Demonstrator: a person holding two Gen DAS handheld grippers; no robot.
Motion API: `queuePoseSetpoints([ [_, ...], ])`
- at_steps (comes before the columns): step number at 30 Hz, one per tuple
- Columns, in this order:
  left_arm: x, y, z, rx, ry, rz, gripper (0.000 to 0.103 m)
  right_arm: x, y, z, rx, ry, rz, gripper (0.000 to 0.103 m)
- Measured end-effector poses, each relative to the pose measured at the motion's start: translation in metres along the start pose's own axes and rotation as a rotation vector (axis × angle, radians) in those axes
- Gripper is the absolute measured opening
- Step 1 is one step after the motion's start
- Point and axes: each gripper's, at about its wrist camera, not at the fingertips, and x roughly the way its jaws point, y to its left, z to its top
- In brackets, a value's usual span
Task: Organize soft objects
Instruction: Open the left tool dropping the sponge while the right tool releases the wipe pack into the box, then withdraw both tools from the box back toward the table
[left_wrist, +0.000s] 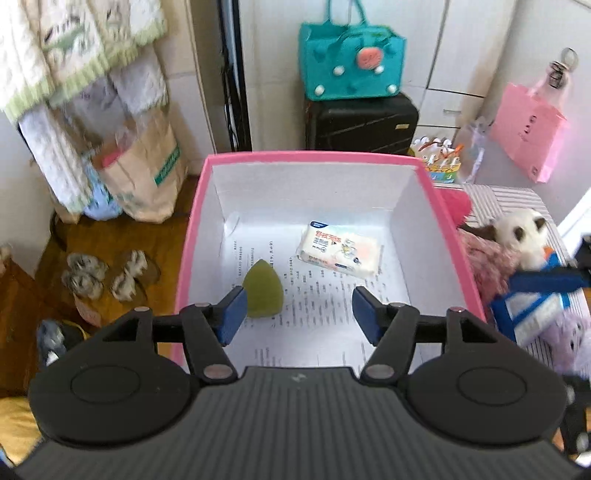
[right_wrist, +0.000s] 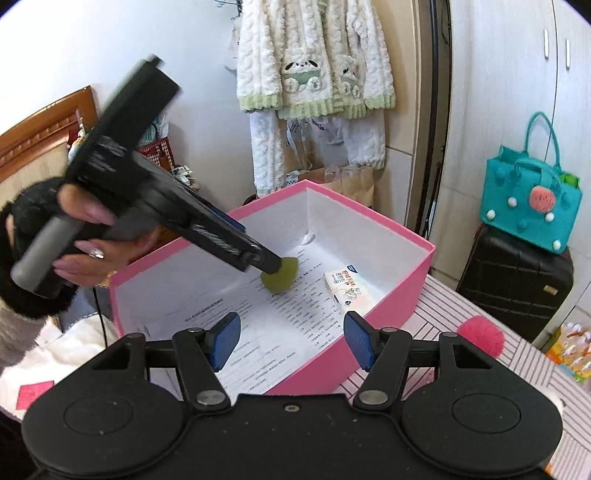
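Left gripper (left_wrist: 299, 314) blue pads spread wide, empty, above pink-walled white-lined cardboard box (left_wrist: 192, 229). Olive-green teardrop sponge (left_wrist: 264, 293) and white tissue pack (left_wrist: 340, 251) lie inside. Right gripper (right_wrist: 290, 339) likewise released, holding nothing.

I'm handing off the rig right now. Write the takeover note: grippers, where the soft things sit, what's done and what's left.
Left gripper: open, empty, over the pink box, by the green sponge.
Right gripper: open, empty, at the box's near edge.
Done: green sponge and tissue pack lie on the printed paper in the box.
Left: pink pompom on the striped table; panda plush and purple fluffy toy beside the box still need packing.
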Motion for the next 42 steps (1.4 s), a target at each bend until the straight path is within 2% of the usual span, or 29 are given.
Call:
queuePoseSetpoints([
  [4,-0.037,-0.009,-0.016,0.05,-0.047,0.015,0.067,-0.017,0.011,-0.004,-0.012,-0.018,-0.01,0.067],
  [10,-0.088,-0.022,-0.038,0.099,-0.085,-0.009,0.071,-0.051,0.031,-0.01,-0.019,-0.052,-0.025,0.067],
  [17,-0.125,-0.041,-0.063,0.137,-0.067,-0.045,0.071,-0.091,0.053,-0.02,-0.034,-0.072,-0.008,0.067],
  [28,-0.164,-0.076,-0.095,0.204,-0.048,-0.05,0.072,-0.142,0.071,-0.042,-0.039,-0.072,0.013,0.067],
  [31,-0.173,-0.085,-0.102,0.227,-0.06,-0.057,0.081,-0.155,0.075,-0.048,-0.045,-0.082,0.011,0.068],
  [33,-0.177,-0.093,-0.107,0.246,-0.069,-0.058,0.082,-0.162,0.076,-0.053,-0.045,-0.088,0.008,0.069],
  [42,-0.169,-0.123,-0.12,0.31,-0.034,-0.101,0.084,-0.182,0.076,-0.085,-0.044,-0.066,-0.049,0.074],
])
